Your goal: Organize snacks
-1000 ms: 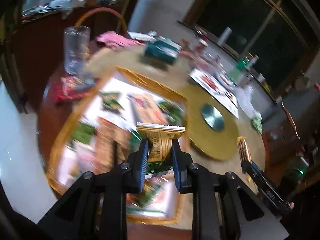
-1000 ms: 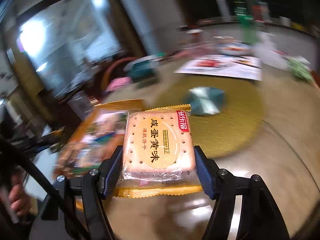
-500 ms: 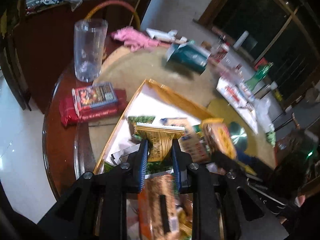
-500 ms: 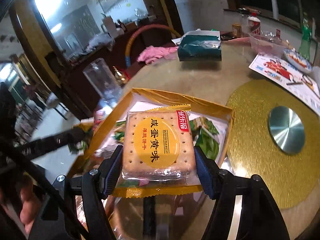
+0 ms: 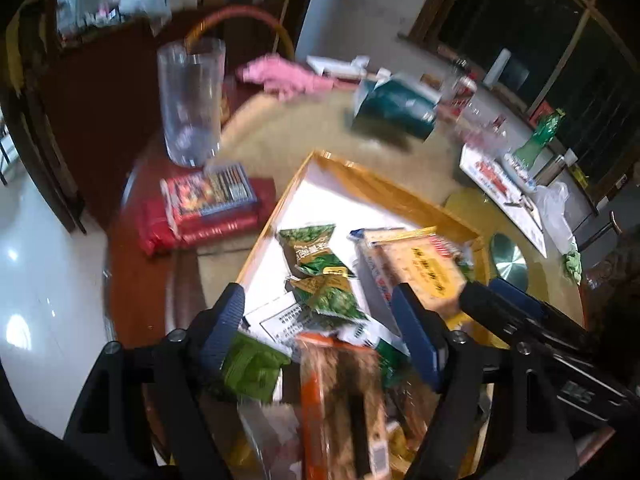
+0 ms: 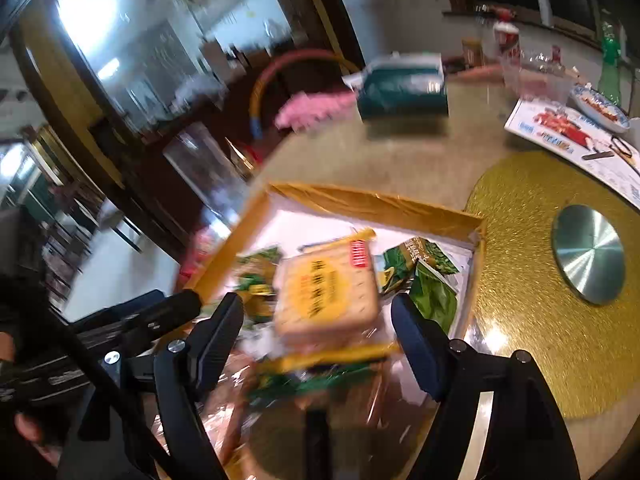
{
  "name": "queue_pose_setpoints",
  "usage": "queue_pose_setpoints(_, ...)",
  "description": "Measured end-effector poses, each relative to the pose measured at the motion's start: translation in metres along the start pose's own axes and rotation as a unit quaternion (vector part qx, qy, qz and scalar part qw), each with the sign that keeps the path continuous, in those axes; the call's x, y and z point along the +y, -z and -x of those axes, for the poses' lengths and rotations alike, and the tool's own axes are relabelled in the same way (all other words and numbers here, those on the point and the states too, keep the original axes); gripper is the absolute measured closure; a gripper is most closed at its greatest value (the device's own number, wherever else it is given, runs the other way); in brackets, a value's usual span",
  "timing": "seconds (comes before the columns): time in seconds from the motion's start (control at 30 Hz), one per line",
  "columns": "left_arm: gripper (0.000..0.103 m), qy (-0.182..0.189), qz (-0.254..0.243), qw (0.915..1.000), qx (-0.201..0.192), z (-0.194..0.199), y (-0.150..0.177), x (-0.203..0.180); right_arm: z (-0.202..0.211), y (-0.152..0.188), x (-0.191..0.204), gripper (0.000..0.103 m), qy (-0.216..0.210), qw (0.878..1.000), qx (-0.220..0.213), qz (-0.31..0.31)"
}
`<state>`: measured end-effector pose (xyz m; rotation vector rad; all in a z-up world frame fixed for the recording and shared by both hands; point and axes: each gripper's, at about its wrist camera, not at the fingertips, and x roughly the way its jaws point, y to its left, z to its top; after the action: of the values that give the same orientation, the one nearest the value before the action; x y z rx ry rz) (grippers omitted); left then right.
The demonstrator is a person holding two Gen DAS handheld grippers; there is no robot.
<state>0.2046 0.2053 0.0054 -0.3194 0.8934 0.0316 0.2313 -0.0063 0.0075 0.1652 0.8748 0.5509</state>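
A shallow gold-rimmed box [image 5: 384, 188] [image 6: 372, 200] on the round table holds several snack packets. My left gripper [image 5: 320, 332] is open and empty above green pea packets [image 5: 332, 300]. My right gripper [image 6: 318, 334] is open; the yellow cracker pack [image 6: 328, 292] sits loose between its jaws, blurred, over the box. The cracker pack [image 5: 424, 268] and the right gripper's finger [image 5: 516, 316] show in the left wrist view. An orange-brown packet [image 5: 340, 408] lies under the left gripper.
A clear glass [image 5: 192, 100], a red packet stack [image 5: 204, 208], a pink cloth [image 5: 284, 76] and a teal tissue pack [image 5: 396, 108] stand beyond the box. A gold turntable mat [image 6: 560, 280] with a metal disc [image 6: 588, 254] lies right. A leaflet [image 6: 576, 140] lies farther right.
Both grippers have opened. The left one let go of its gold-green packet into the box; the right one released the cracker pack, which is dropping toward the box.
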Motion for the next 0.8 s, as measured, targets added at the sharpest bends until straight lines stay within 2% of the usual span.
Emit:
queue_pose_setpoints(0.1,0.018,-0.028,-0.022,0.9987,-0.037,0.030,0.018,-0.016,0.040,0.021,0.006,0.024,-0.003,1.000,-0.028,0.003)
queue_pose_setpoints(0.13,0.015,-0.048,-0.040,0.9969,-0.049,0.041,0.030,-0.025,0.044,0.026,0.007,0.024,-0.003,1.000,-0.029,0.001)
queue_pose_setpoints(0.23,0.013,-0.093,-0.076,0.9911,-0.056,0.059,0.054,-0.045,0.063,0.053,0.002,0.024,0.009,1.000,-0.016,-0.021)
queue_pose_setpoints(0.37,0.013,-0.115,-0.073,0.9891,-0.056,0.074,0.078,-0.049,0.080,0.087,-0.007,0.024,0.024,0.999,-0.005,-0.044)
queue_pose_setpoints(0.43,0.013,-0.140,-0.074,0.9862,-0.048,0.076,0.087,-0.050,0.085,0.095,-0.007,0.024,0.020,0.999,-0.005,-0.042)
queue_pose_setpoints(0.53,0.013,-0.171,-0.080,0.9811,-0.043,0.080,0.095,-0.054,0.090,0.101,-0.001,0.024,0.035,0.999,-0.013,-0.024)
queue_pose_setpoints(0.8,0.012,-0.203,-0.075,0.9723,-0.089,0.104,0.107,-0.061,0.095,0.103,0.020,0.024,0.053,0.997,-0.033,0.050)
